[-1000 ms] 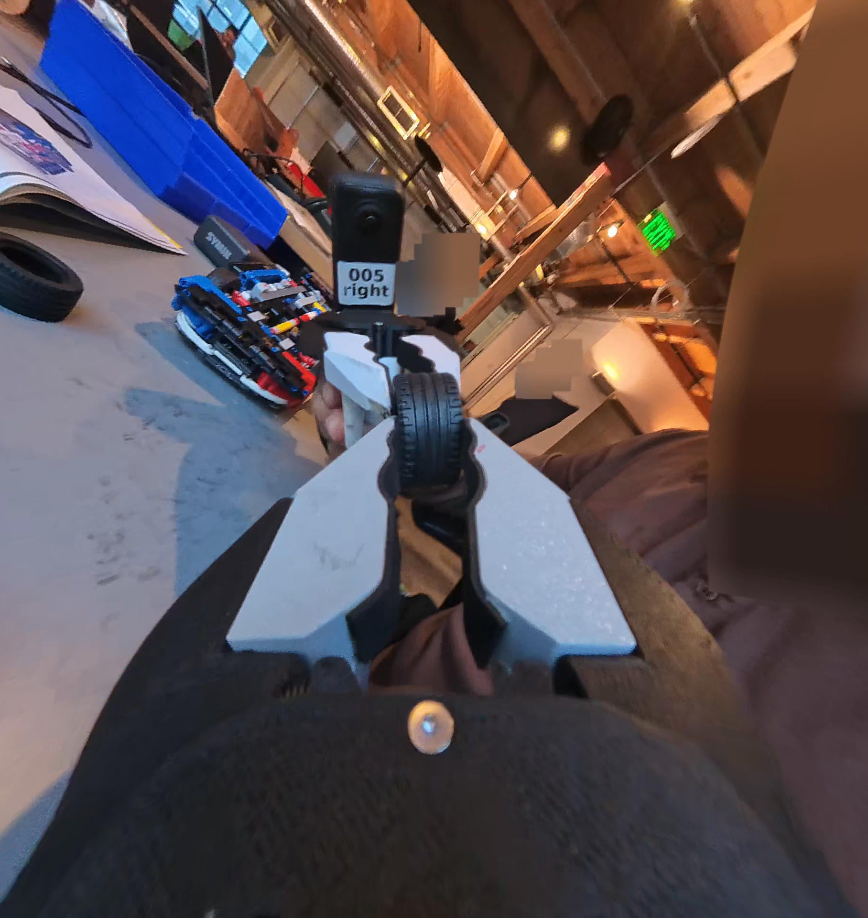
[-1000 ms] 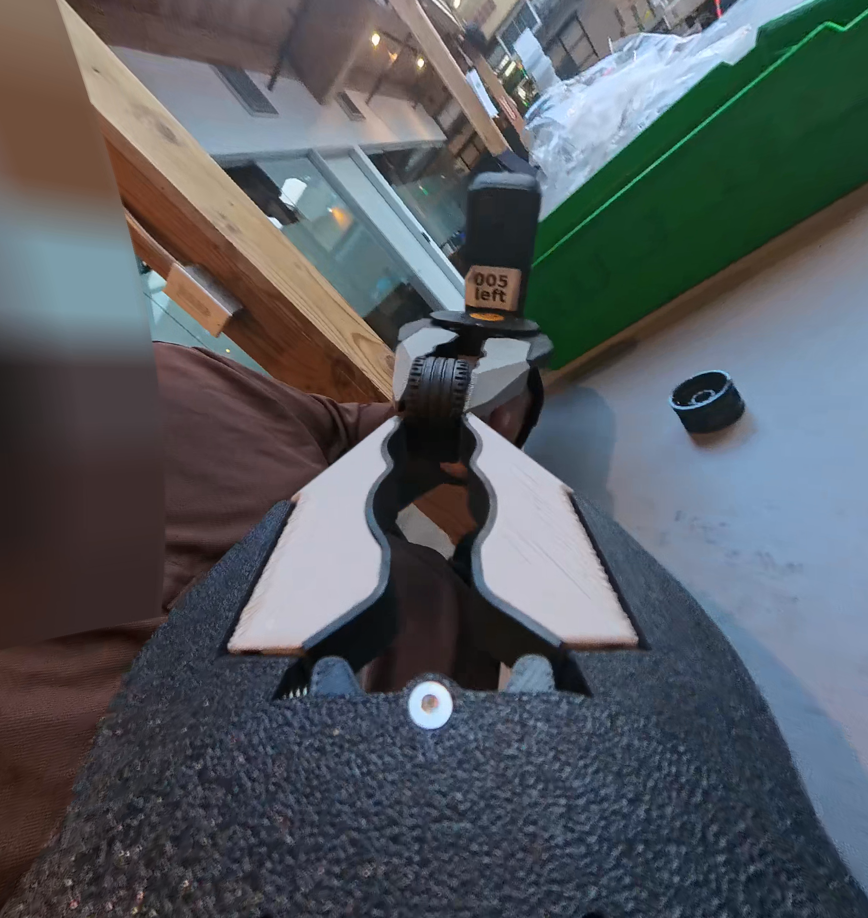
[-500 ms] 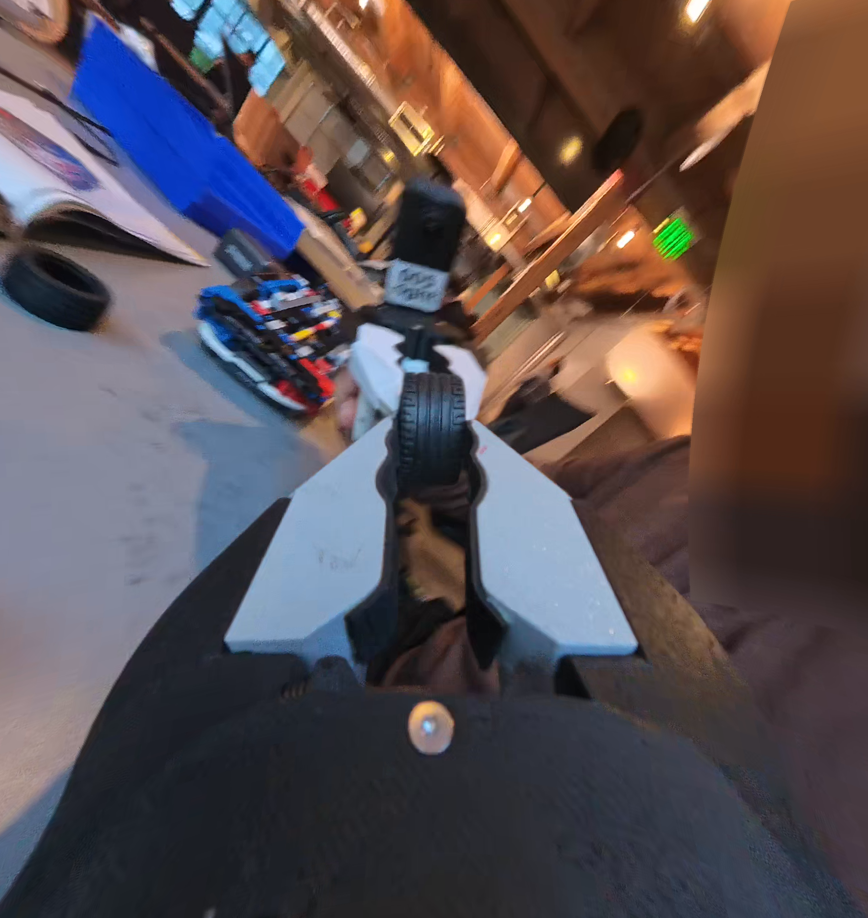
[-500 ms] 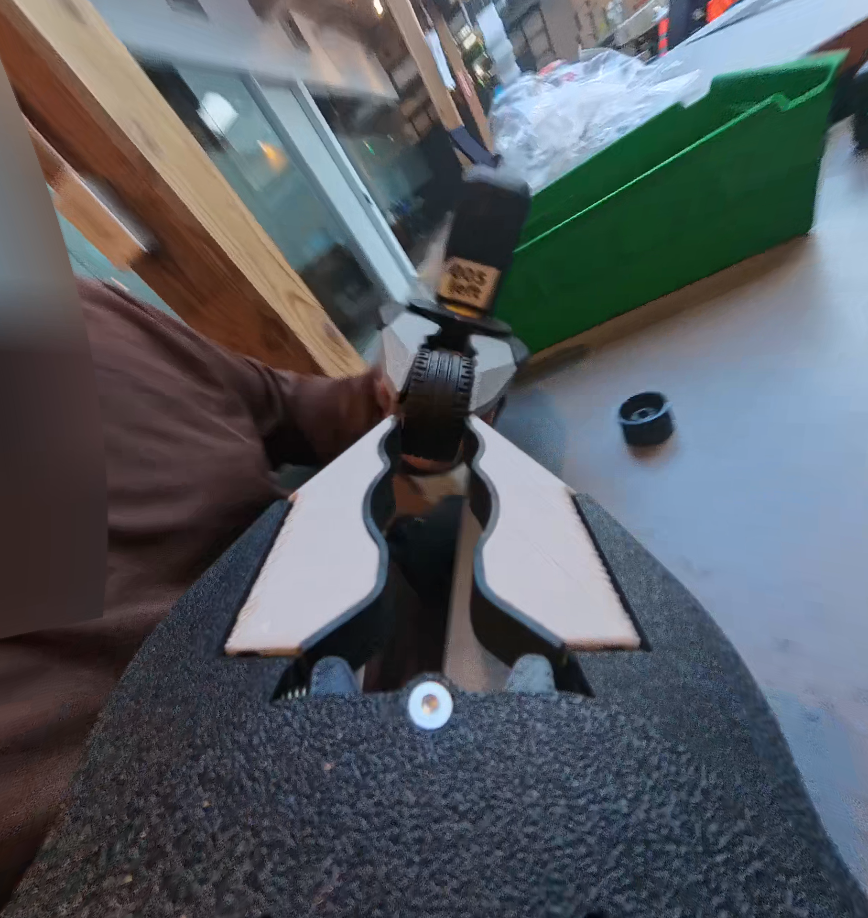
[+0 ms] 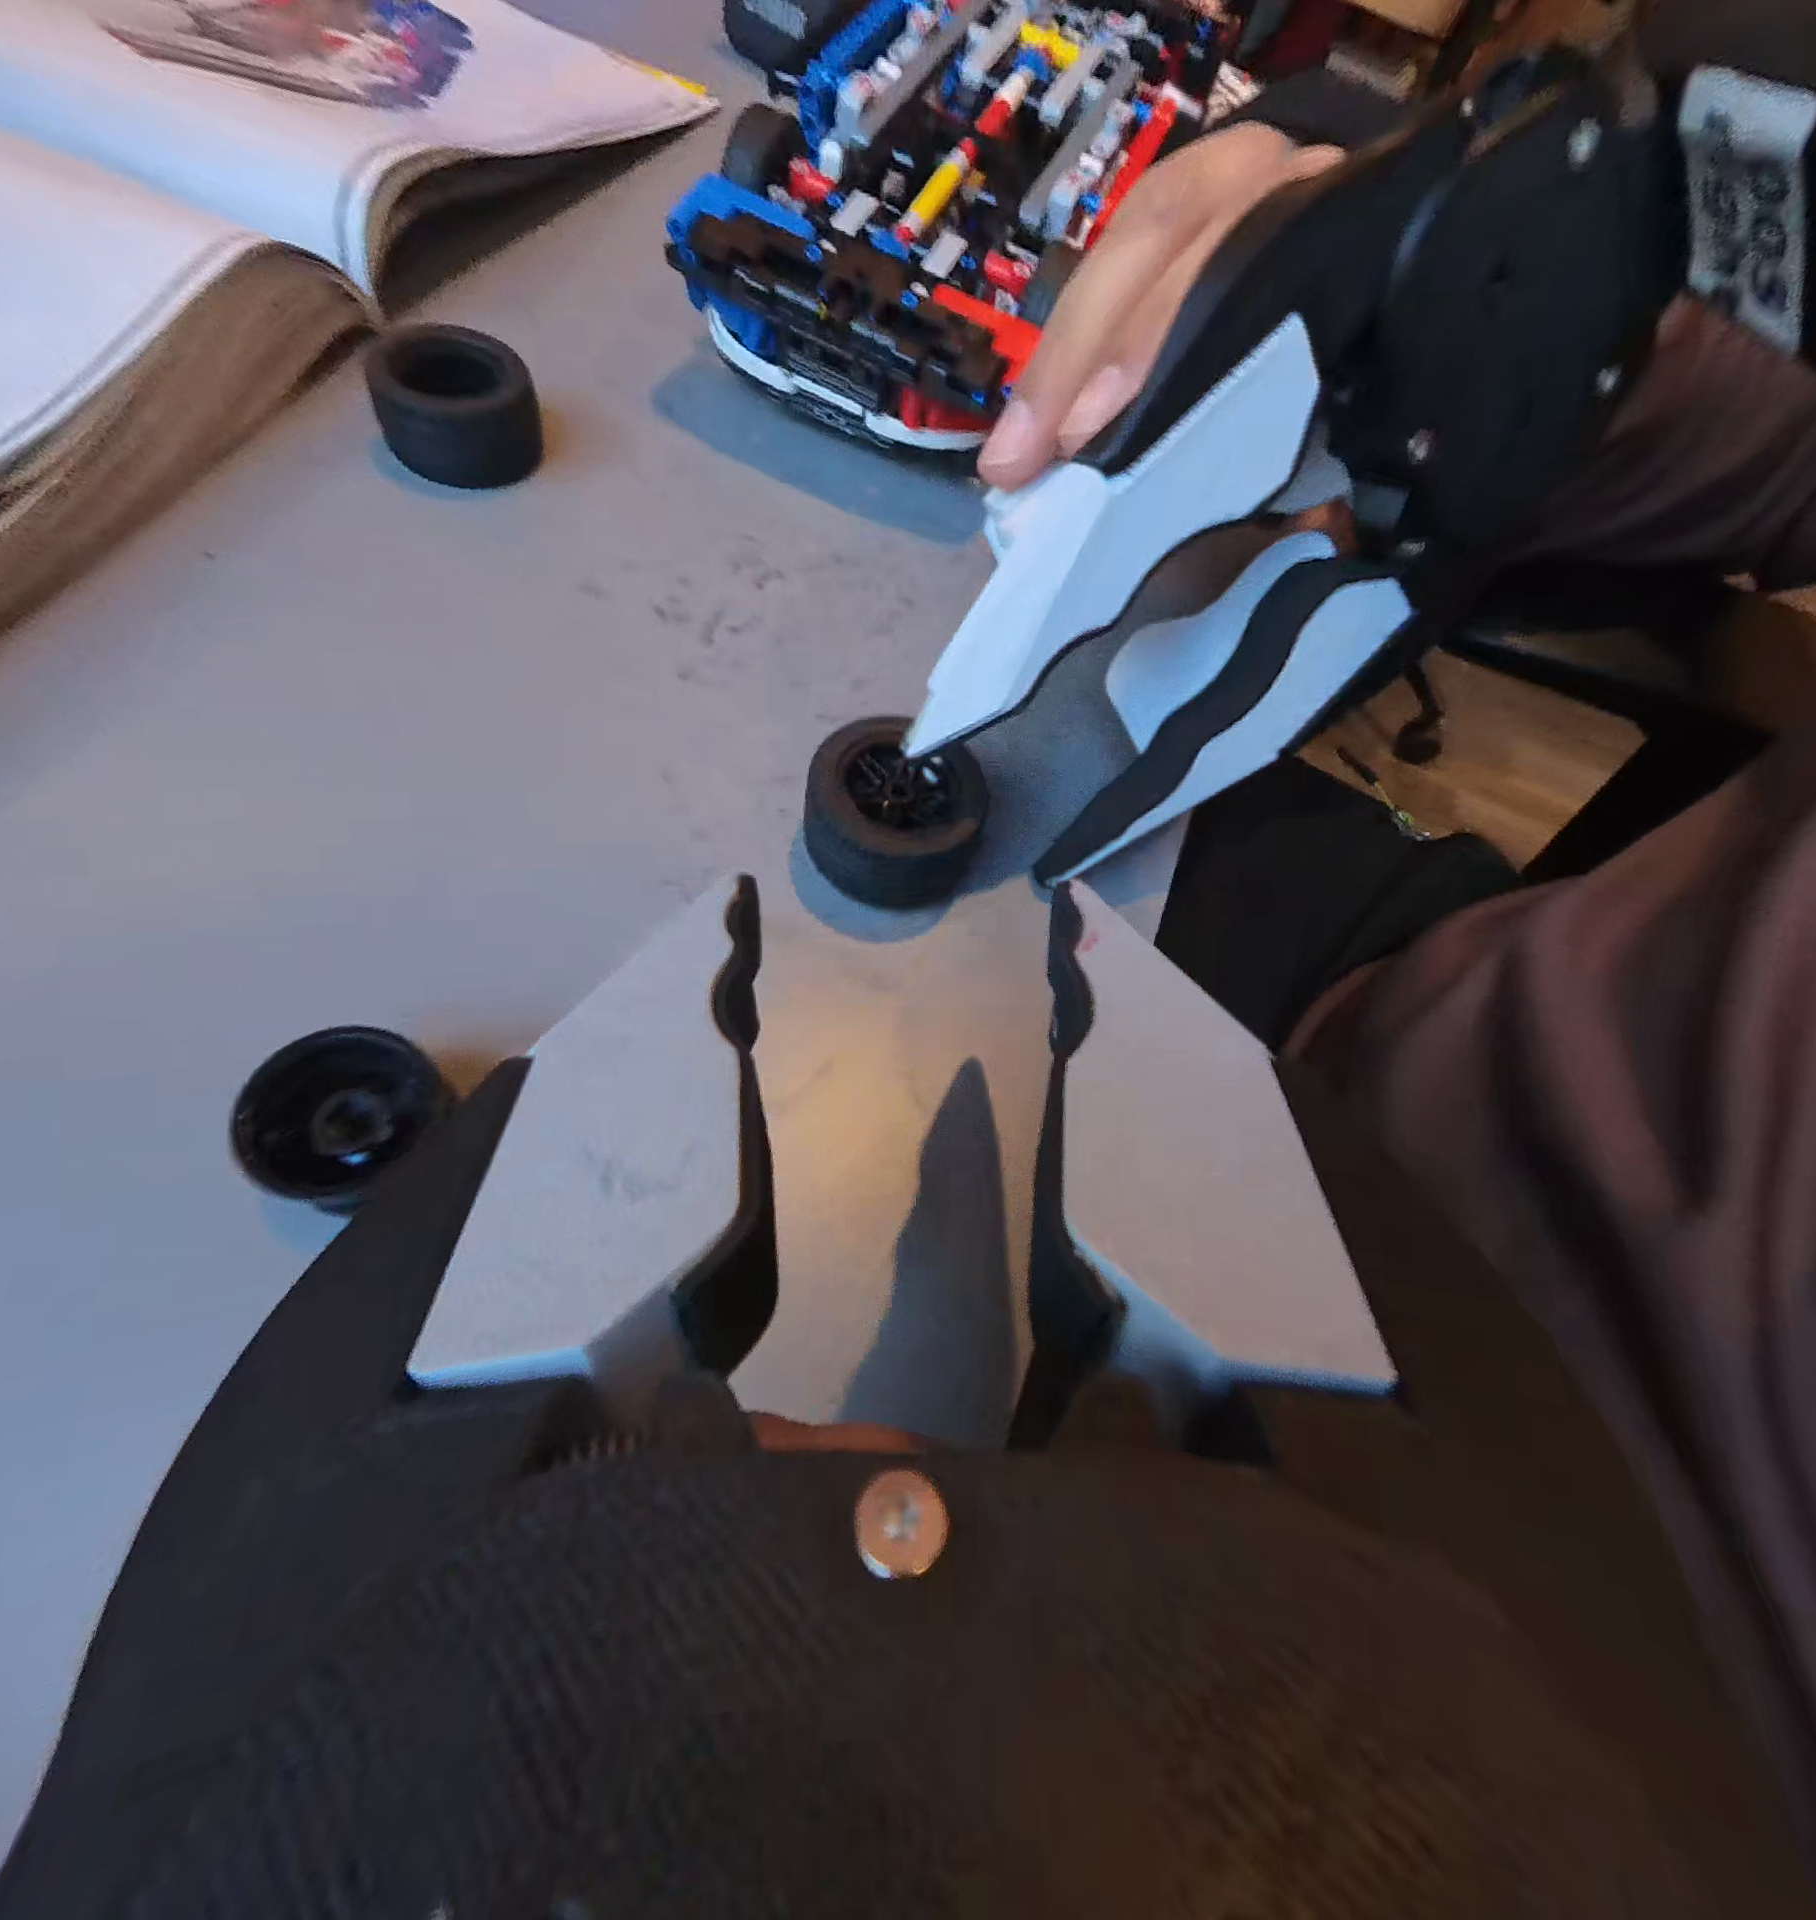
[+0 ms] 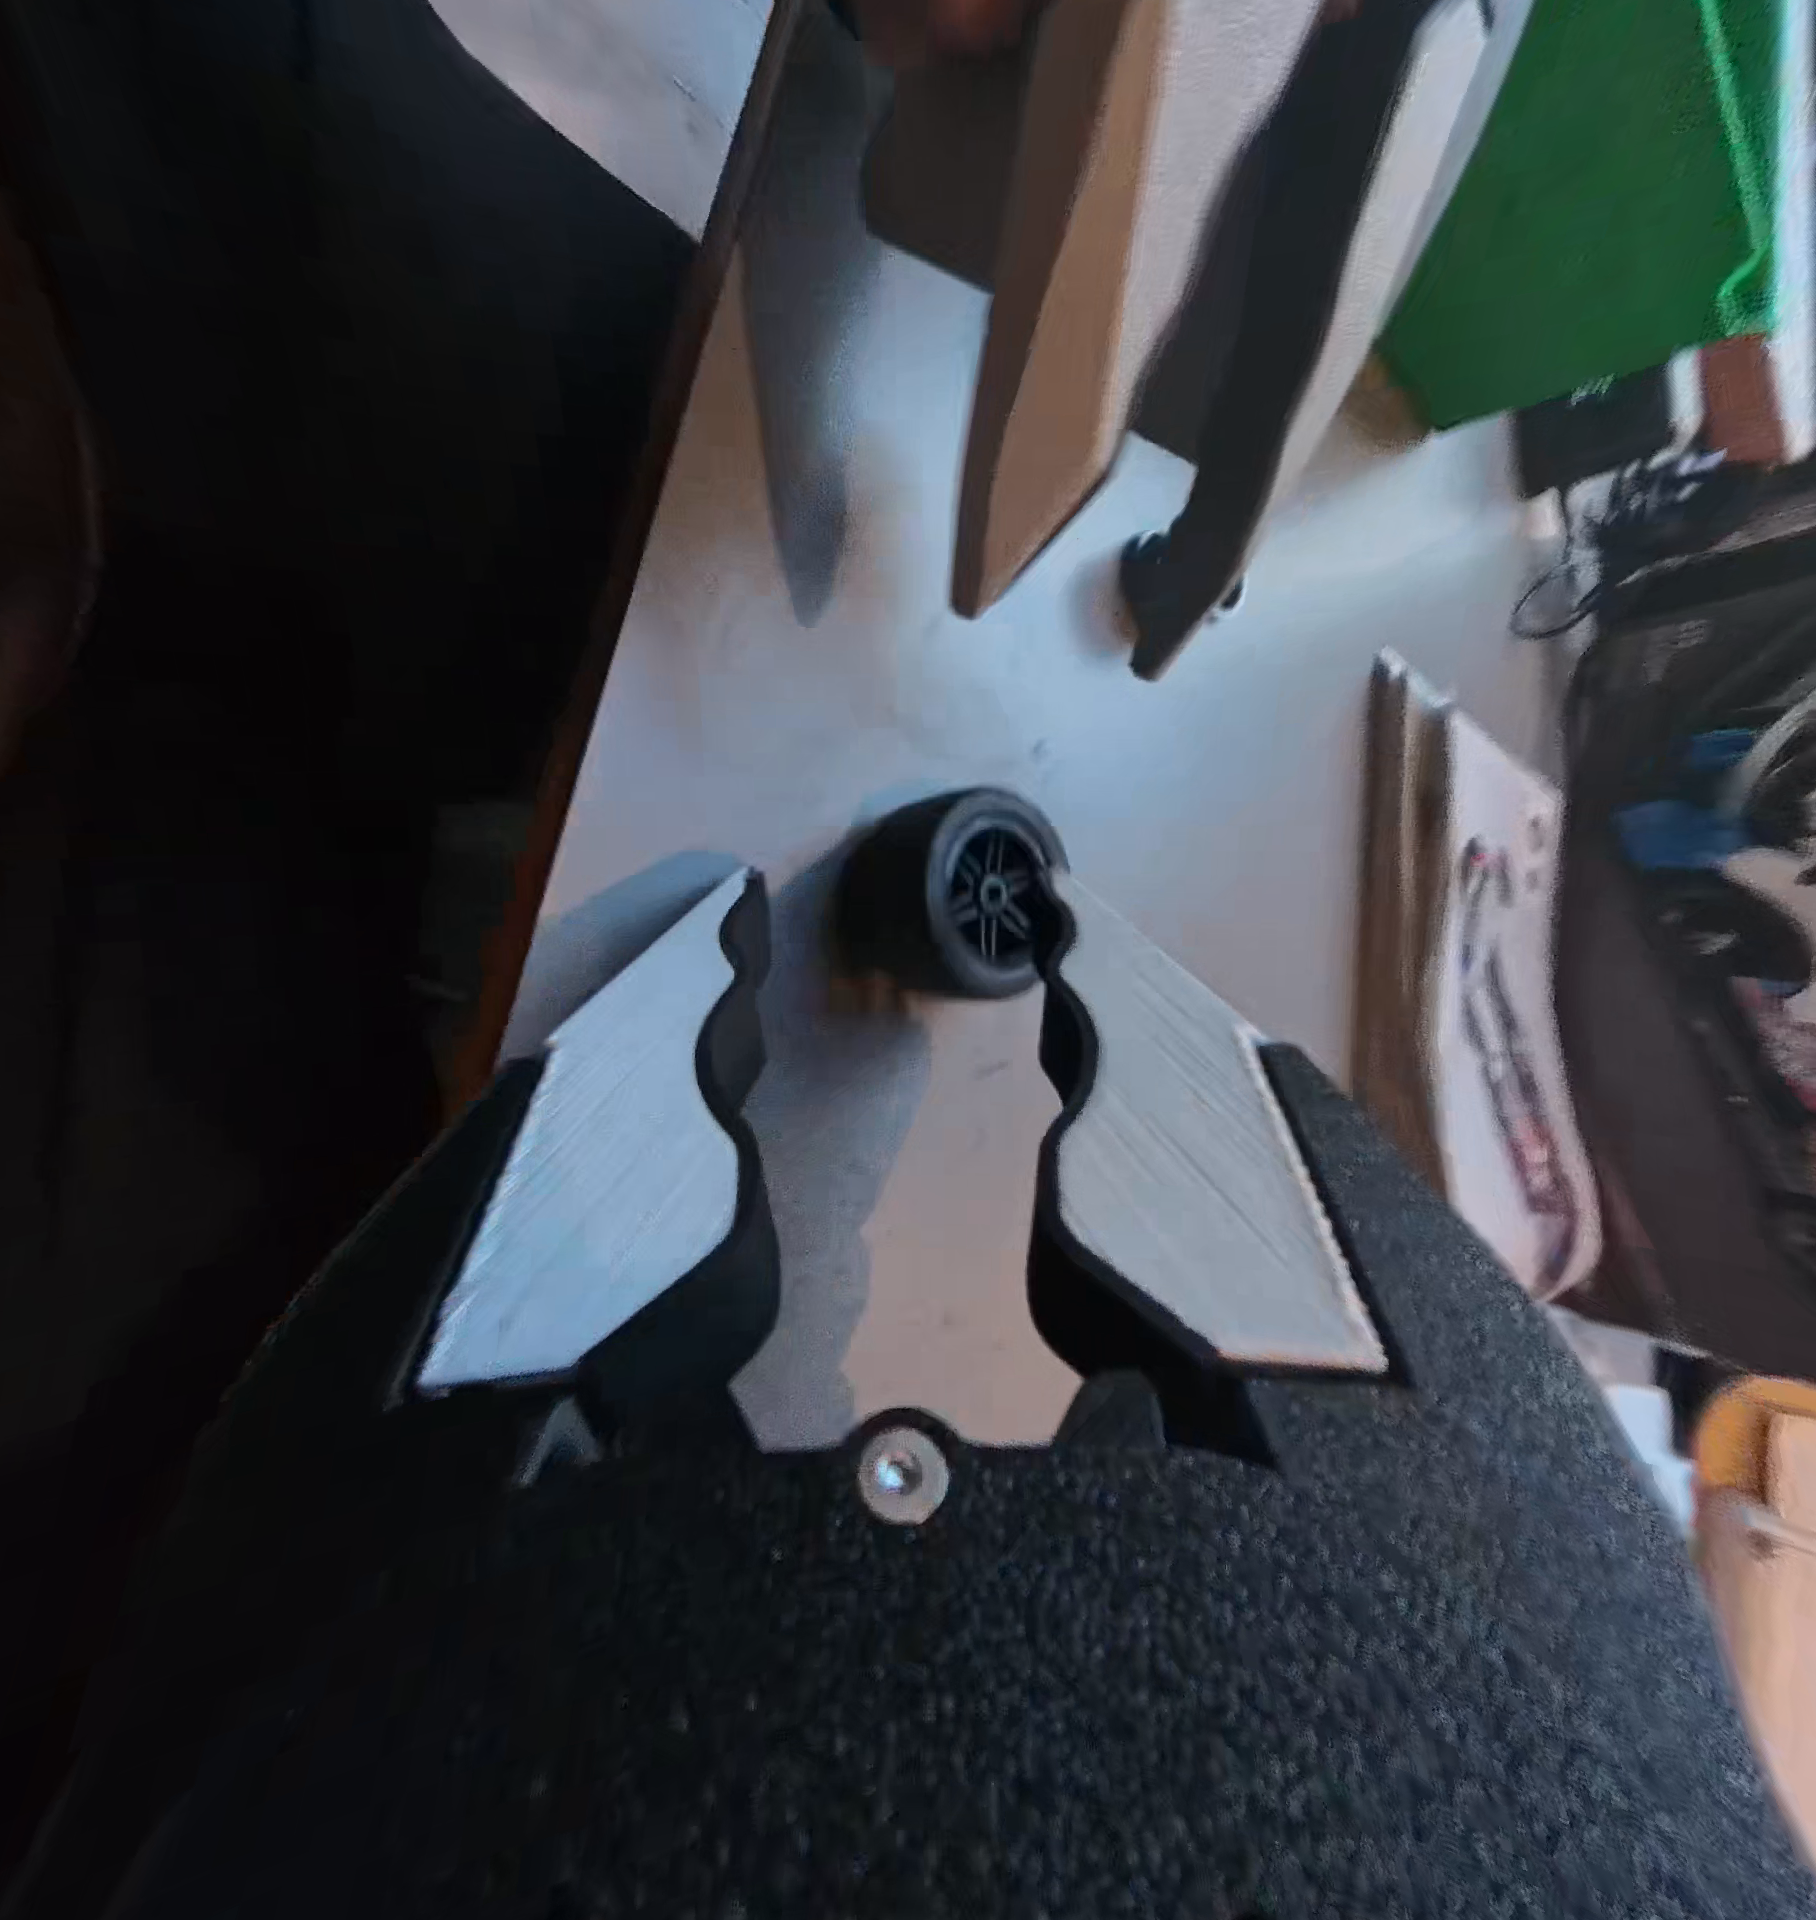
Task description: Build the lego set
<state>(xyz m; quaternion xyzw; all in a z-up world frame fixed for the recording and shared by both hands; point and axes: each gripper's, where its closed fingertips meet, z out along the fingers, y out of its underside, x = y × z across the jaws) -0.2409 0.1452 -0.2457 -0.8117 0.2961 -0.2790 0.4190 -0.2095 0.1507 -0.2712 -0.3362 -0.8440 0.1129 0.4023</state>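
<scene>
Wheel (image 5: 896,812) lies flat on grey table (image 5: 312,727), near car chassis (image 5: 925,208) | right gripper (image 5: 971,810) wide, one fingertip in hub, likely steadying | left gripper (image 5: 899,914) wide, empty, just beside.

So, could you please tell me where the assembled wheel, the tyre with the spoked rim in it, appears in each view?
Left wrist view: the assembled wheel lies on the grey table just beyond the open left claw, with one finger of the right claw at its rim.
Right wrist view: centre, by the right claw's fingertips.
Shared landmark: the open instruction book.
</scene>
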